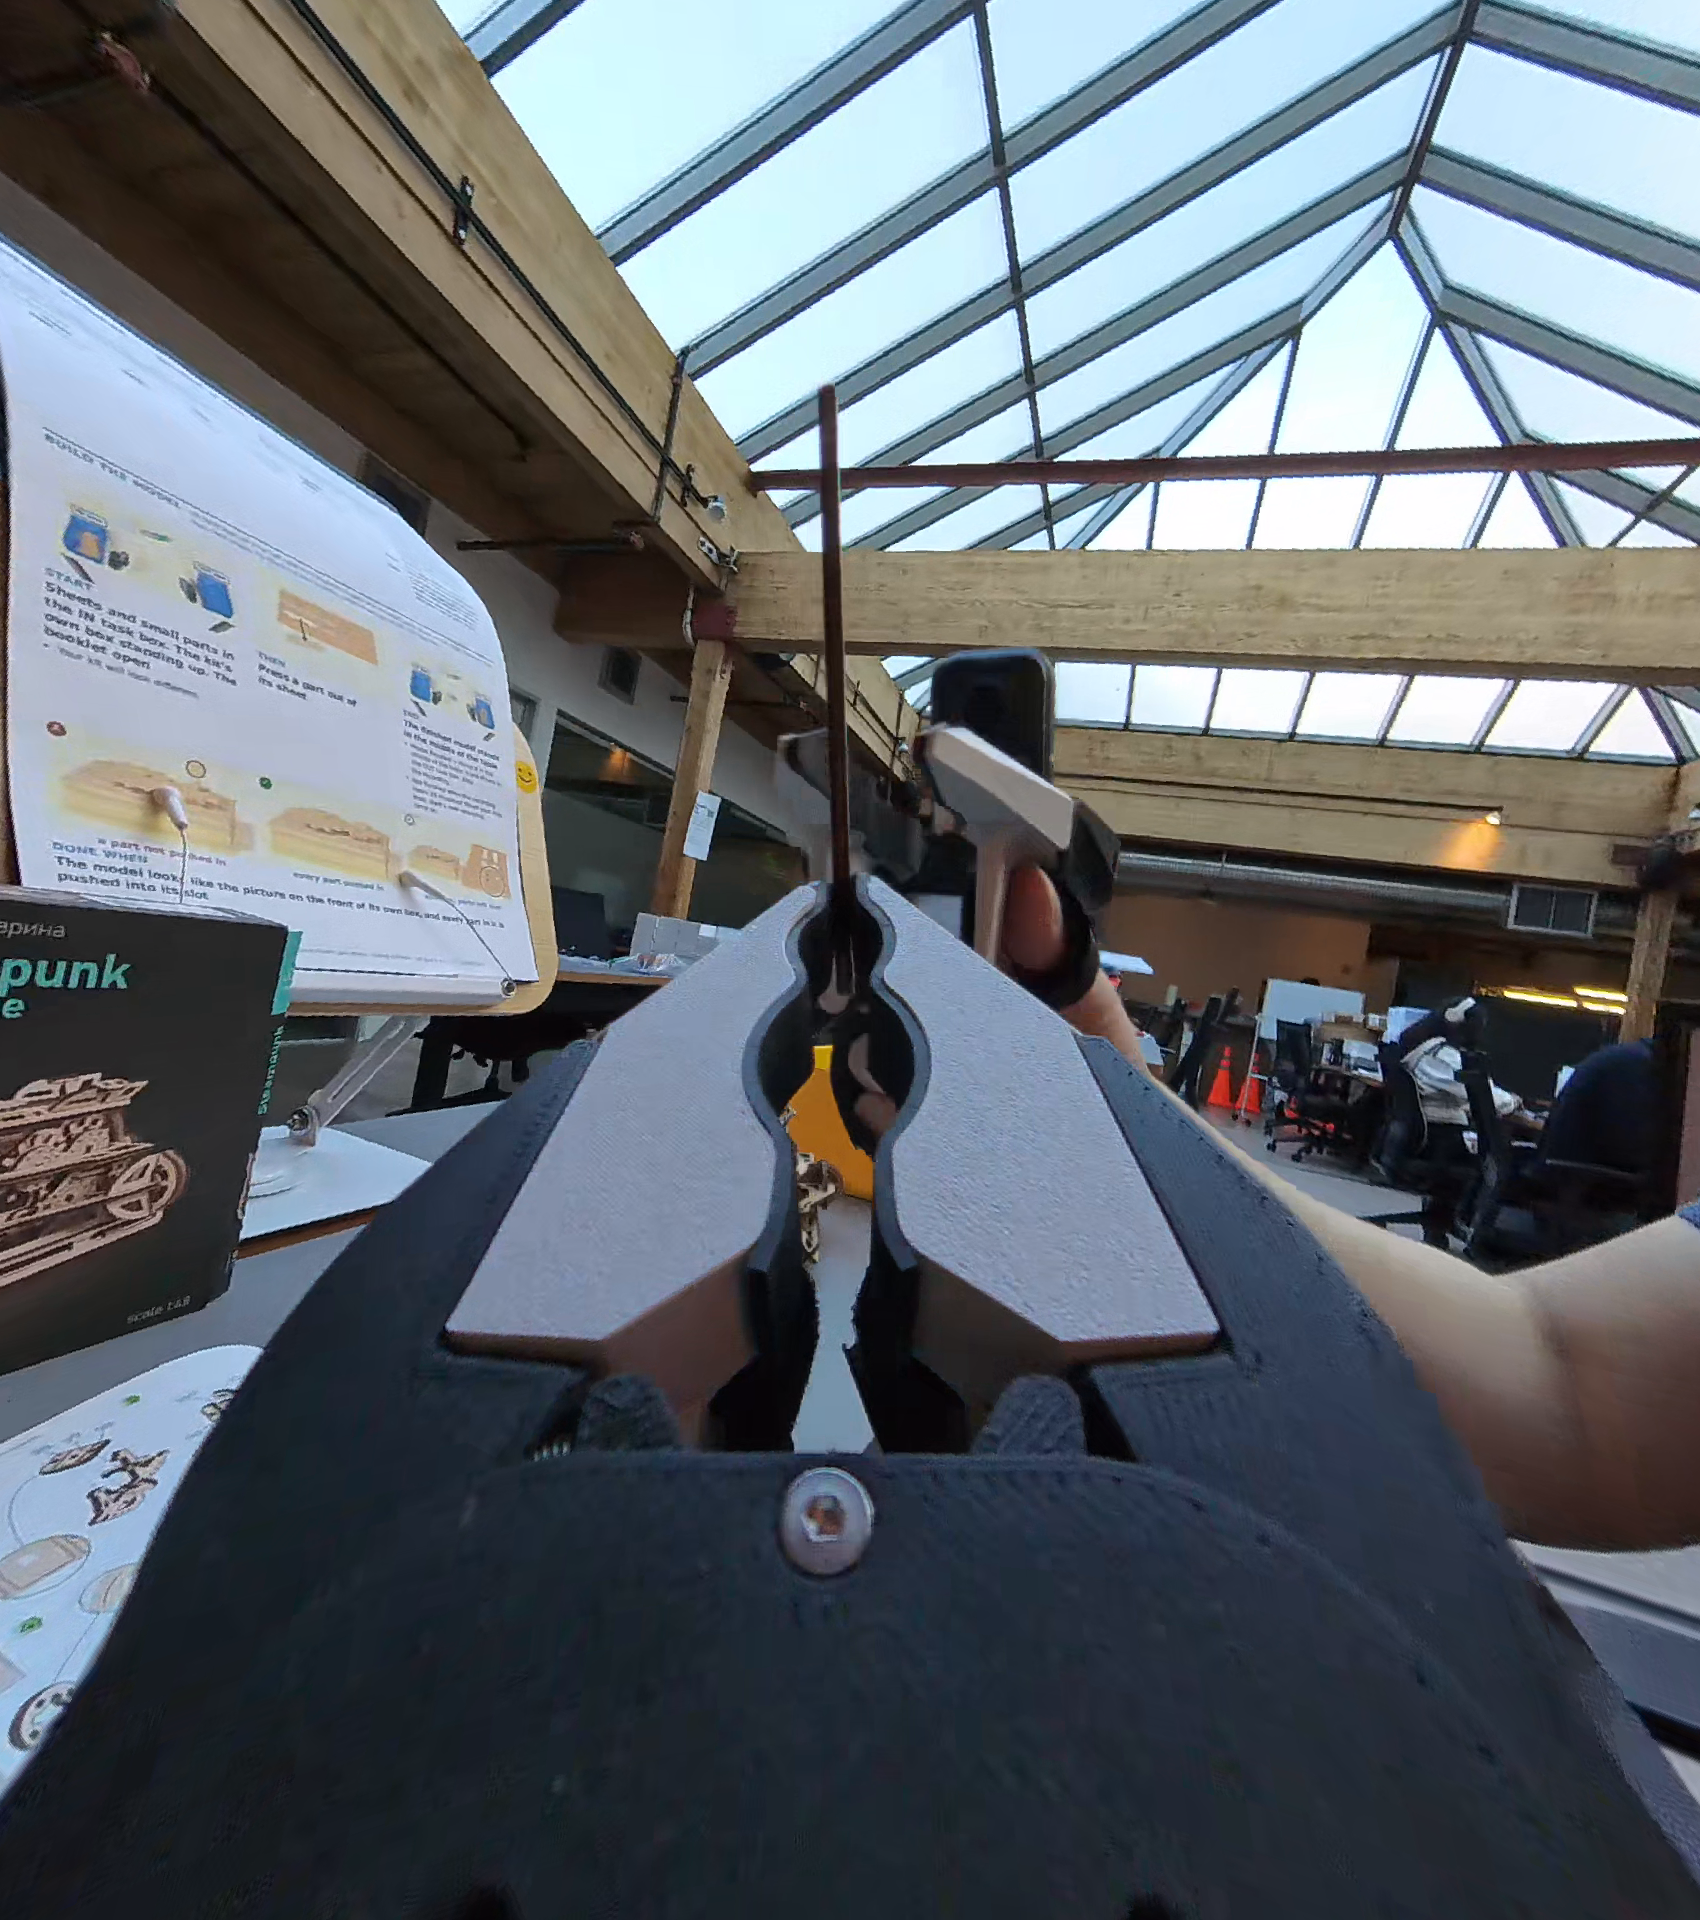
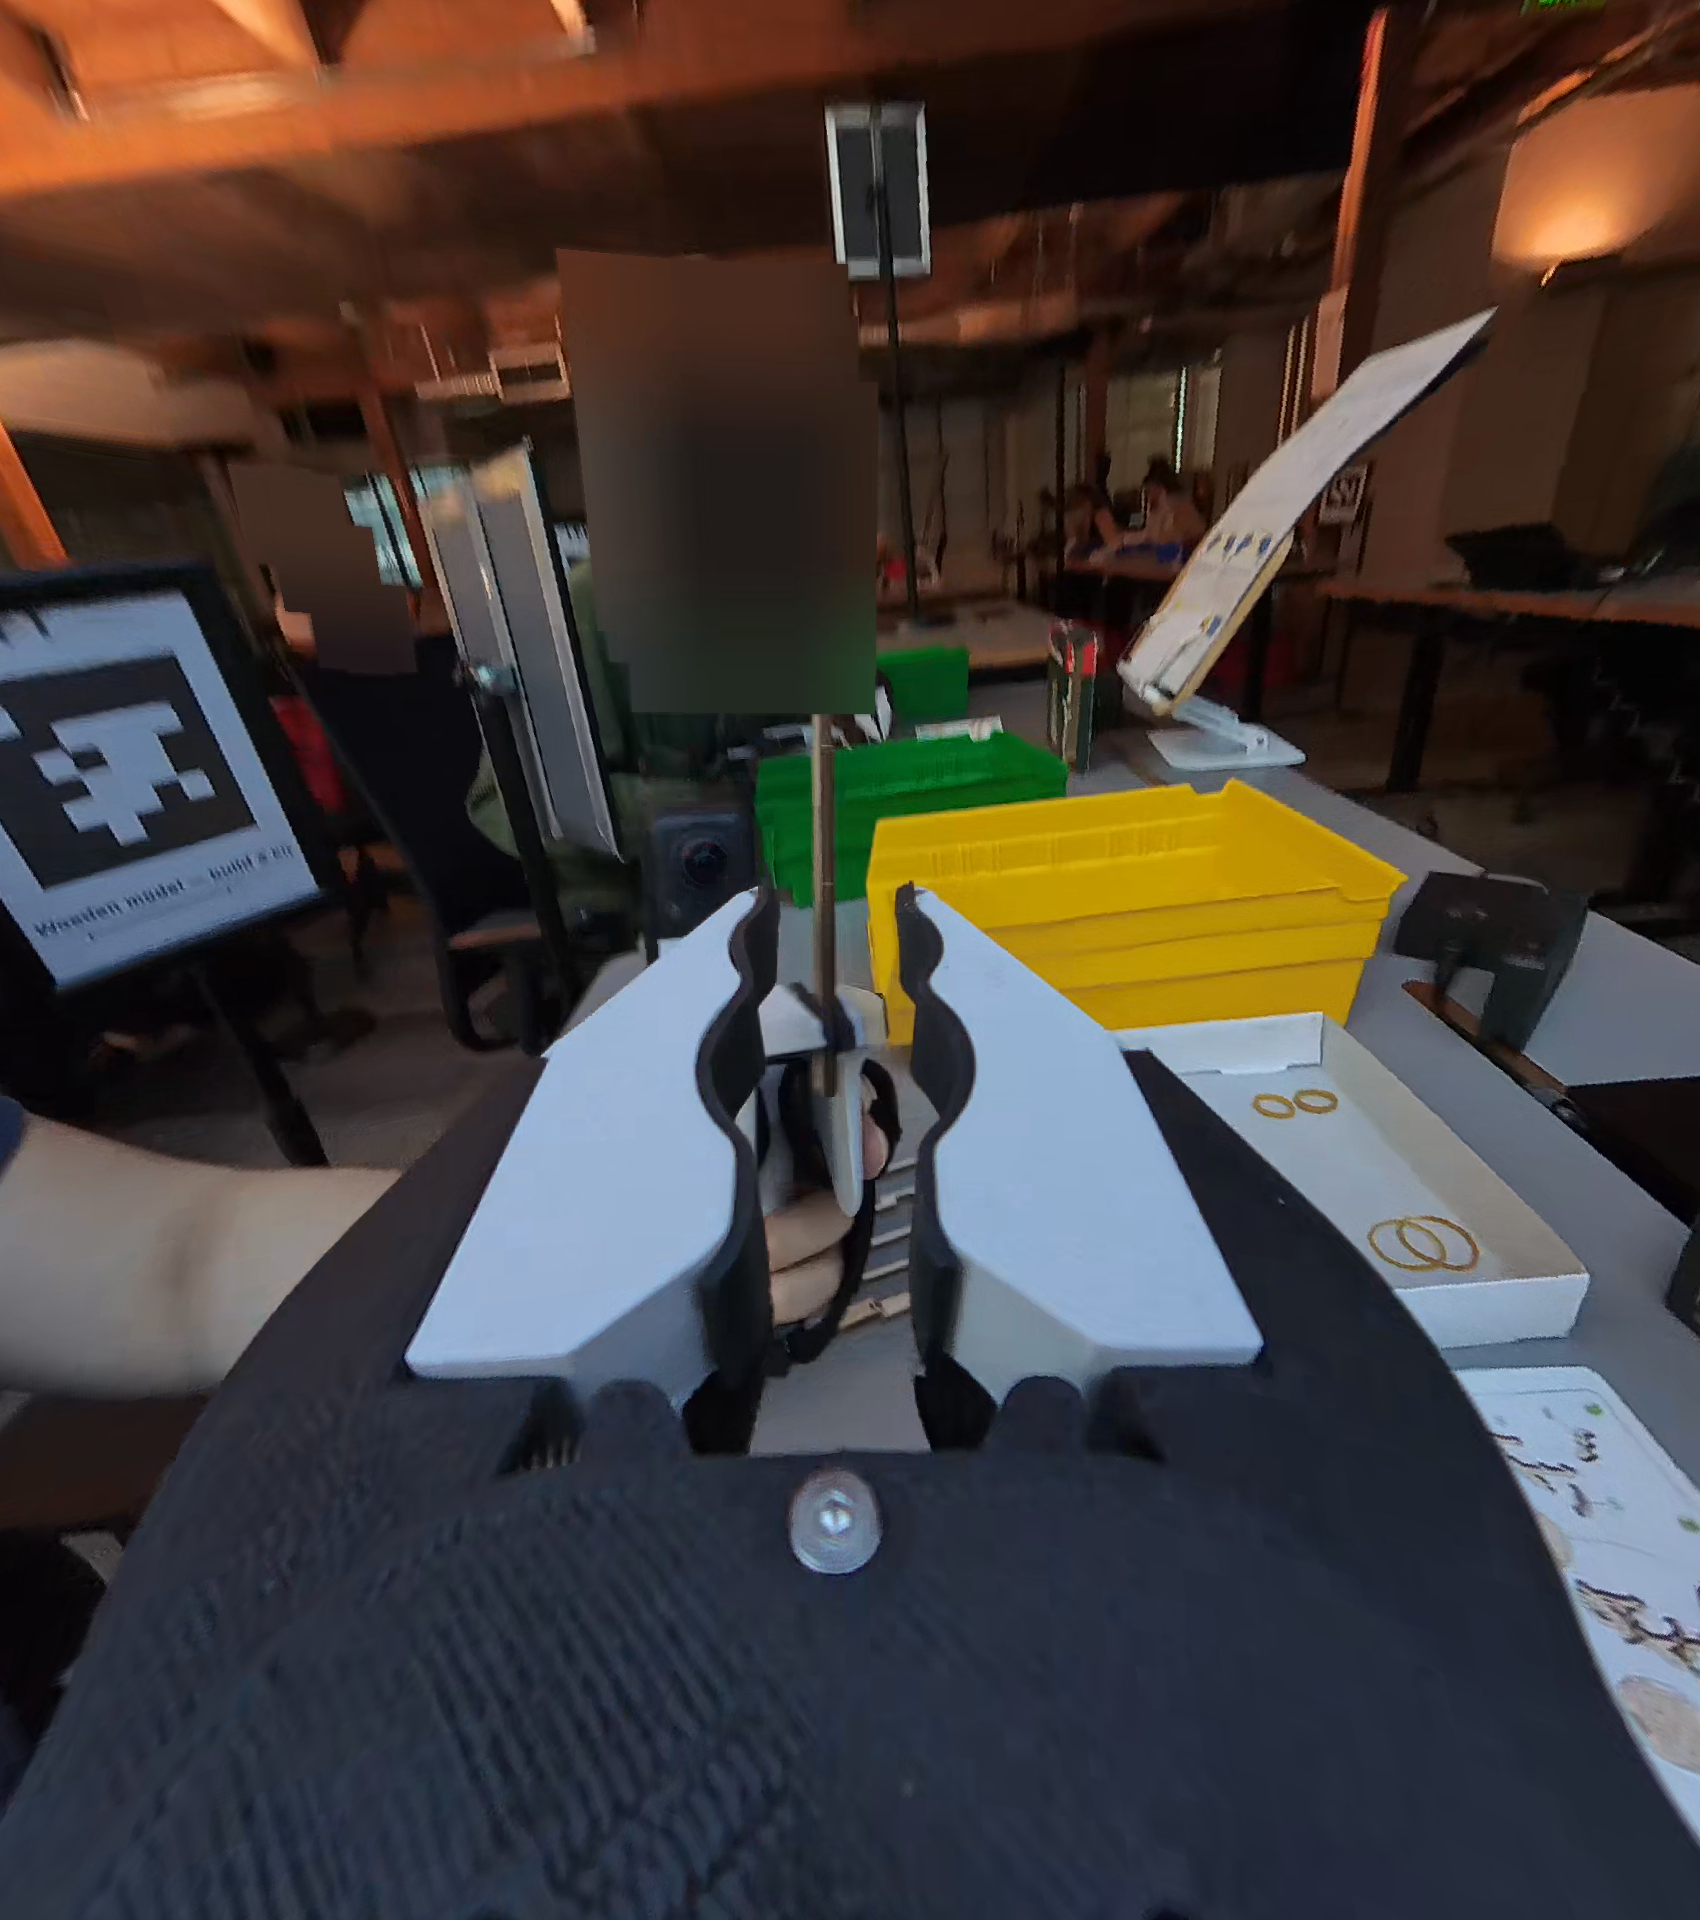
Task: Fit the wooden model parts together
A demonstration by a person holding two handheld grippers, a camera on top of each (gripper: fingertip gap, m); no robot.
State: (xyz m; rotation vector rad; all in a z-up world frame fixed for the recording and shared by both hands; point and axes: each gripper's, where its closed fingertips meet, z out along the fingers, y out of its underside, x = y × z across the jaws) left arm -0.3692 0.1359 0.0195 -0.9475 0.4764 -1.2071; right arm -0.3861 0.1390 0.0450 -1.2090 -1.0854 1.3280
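Observation:
My left gripper is shut on a thin dark wooden stick that stands straight up from its fingertips. My right gripper is open and empty, with its jaws well apart. It faces the left gripper at close range, and the stick lines up with the gap between its jaws. I cannot tell whether the stick is inside that gap. The right gripper also shows in the left wrist view, just behind the stick, with a hand on it. A small wooden assembly lies on the table below.
A black kit box, an instruction sheet on a stand and an open booklet are on the left. A yellow bin, a green bin and a white tray with rubber bands stand on the grey table. My left and right fingertips are right by each other.

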